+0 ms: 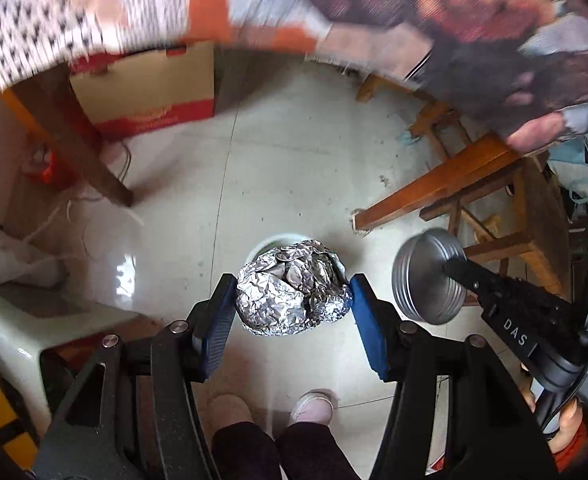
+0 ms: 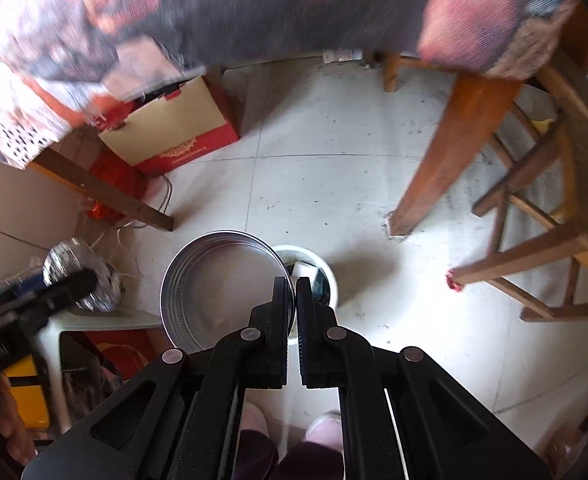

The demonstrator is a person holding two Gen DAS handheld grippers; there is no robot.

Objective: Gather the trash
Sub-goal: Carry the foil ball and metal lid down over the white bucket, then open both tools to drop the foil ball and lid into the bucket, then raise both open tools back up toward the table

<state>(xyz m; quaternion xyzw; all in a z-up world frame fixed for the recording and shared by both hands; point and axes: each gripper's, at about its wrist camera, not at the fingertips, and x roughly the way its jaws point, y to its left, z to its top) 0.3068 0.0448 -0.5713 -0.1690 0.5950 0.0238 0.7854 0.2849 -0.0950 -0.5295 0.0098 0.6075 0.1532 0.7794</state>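
The left gripper (image 1: 291,300) pinches a foil ball (image 1: 291,288) between its blue jaws, above a white bin (image 2: 318,276) on the floor. The right gripper (image 2: 291,292), jaws pressed together, clamps a tin lid (image 2: 223,288) by its rim over the bin.

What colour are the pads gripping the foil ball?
Blue pads, clearest in the left wrist view, gripping the foil ball.

Your left gripper (image 1: 291,300) points steeply downward, blue pads clamped at 9 and 3 o'clock on a foil ball (image 1: 291,290). Your right gripper (image 2: 295,292), at its 3 o'clock, also points down, jaws pinched on a metal lid's (image 2: 221,284) rim.
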